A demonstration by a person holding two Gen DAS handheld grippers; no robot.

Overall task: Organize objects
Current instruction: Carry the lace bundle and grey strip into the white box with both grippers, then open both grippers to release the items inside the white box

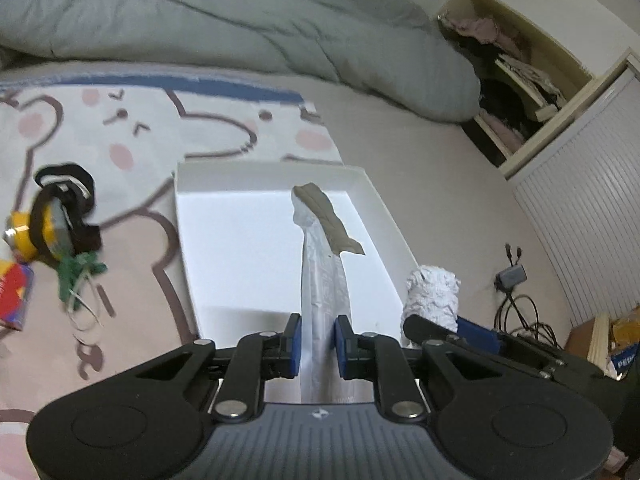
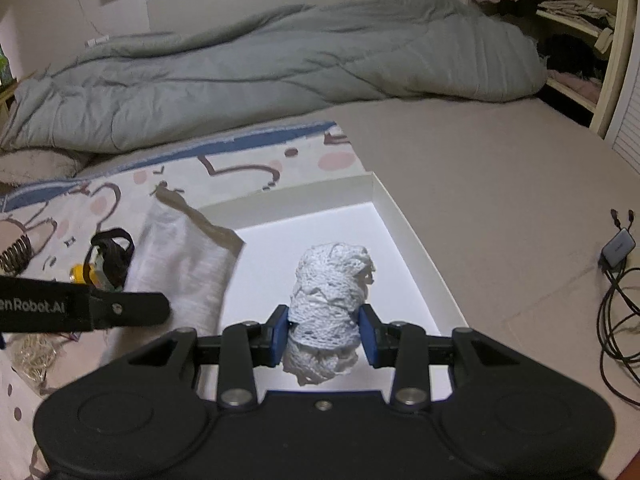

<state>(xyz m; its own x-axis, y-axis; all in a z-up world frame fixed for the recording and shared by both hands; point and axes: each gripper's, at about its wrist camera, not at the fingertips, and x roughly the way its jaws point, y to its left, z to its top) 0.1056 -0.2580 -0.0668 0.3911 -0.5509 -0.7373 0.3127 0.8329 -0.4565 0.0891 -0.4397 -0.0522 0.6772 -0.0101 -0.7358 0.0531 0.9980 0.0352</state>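
Left wrist: flat pouch (image 1: 322, 280) extends lengthwise away over tray (image 1: 384, 200).

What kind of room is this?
Most likely a bedroom: a rumpled grey duvet lies along a bed, a cartoon-print blanket is spread in front, and open shelves hold folded clothes.

Both grippers (image 1: 317, 346) (image 2: 323, 336) angle downward (fingers clamped).
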